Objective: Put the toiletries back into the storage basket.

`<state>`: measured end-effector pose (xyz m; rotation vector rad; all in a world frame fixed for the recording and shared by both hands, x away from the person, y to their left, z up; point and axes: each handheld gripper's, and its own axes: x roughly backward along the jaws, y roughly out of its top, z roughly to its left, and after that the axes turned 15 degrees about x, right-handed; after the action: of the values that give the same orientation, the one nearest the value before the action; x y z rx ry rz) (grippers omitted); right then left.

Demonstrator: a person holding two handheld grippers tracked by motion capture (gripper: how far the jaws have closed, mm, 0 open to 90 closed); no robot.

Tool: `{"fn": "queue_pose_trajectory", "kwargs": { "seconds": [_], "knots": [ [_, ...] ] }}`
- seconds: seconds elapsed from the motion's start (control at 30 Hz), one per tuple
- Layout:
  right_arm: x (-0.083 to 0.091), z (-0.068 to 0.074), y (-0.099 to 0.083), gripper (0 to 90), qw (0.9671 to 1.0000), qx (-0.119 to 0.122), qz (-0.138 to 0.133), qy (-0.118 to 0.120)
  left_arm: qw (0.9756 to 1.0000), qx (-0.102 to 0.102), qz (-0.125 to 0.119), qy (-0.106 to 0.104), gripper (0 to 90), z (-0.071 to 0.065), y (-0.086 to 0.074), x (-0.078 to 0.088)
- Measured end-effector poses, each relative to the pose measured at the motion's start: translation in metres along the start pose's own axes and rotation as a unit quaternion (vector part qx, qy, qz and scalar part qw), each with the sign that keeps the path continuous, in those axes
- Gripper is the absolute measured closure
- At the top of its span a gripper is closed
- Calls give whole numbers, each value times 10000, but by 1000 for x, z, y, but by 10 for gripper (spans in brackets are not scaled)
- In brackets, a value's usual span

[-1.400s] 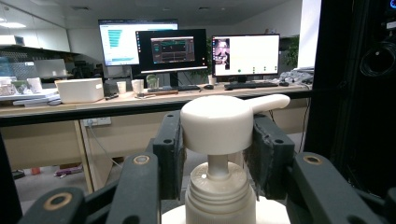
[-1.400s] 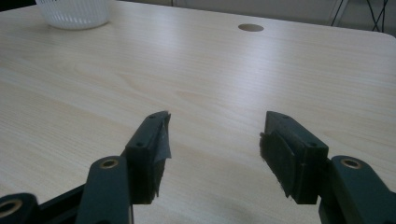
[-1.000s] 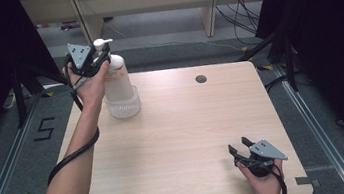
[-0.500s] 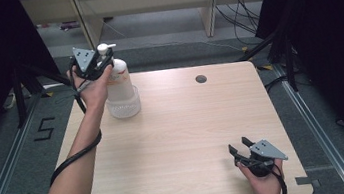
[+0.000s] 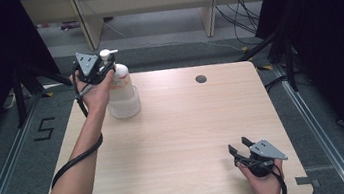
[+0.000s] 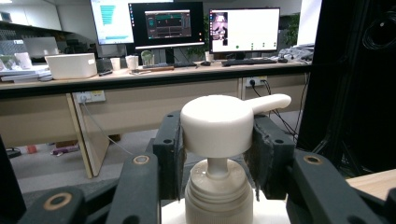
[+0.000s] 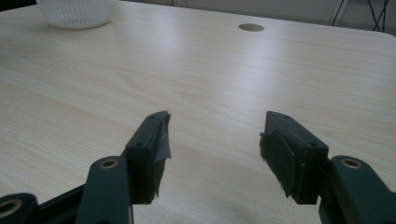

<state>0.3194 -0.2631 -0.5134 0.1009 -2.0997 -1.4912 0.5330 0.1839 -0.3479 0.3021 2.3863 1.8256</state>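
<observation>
A white pump bottle (image 5: 119,79) stands upright in a white mesh basket (image 5: 126,107) at the table's far left. My left gripper (image 5: 105,65) is shut on its pump head (image 6: 217,123), one black jaw on each side, with the spout pointing right past the right jaw. Below the head, the stem and ribbed collar (image 6: 217,198) show between the jaws. My right gripper (image 5: 239,147) rests low near the table's front right edge; its jaws (image 7: 215,140) stand wide open over bare wood with nothing between them.
The light wooden table (image 5: 189,125) has a round cable hole (image 5: 201,79) near its far edge, and the basket (image 7: 74,11) sits far off from the right gripper. Desks with monitors (image 6: 187,23) stand beyond the table. Black curtains flank both sides.
My left gripper and the pump head have sunk slightly while the bottle stays in the basket. The right gripper has not moved.
</observation>
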Motion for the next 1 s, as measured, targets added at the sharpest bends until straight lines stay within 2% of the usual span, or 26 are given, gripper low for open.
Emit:
{"fn": "queue_pose_trajectory", "kwargs": {
  "seconds": [0.47,0.5,0.9,1.0],
  "knots": [
    [0,1,0,418,10000,-32,7,12,9999,-14,162,52,589,4,-14,-1],
    [0,0,0,418,9999,-17,19,104,9998,-15,167,55,589,4,-15,-1],
    [0,0,0,418,9999,-35,25,96,9996,10,251,109,589,9,-22,-2],
    [0,1,0,418,10000,-41,4,7,9995,10,277,127,588,11,-24,-2]
  ]
}}
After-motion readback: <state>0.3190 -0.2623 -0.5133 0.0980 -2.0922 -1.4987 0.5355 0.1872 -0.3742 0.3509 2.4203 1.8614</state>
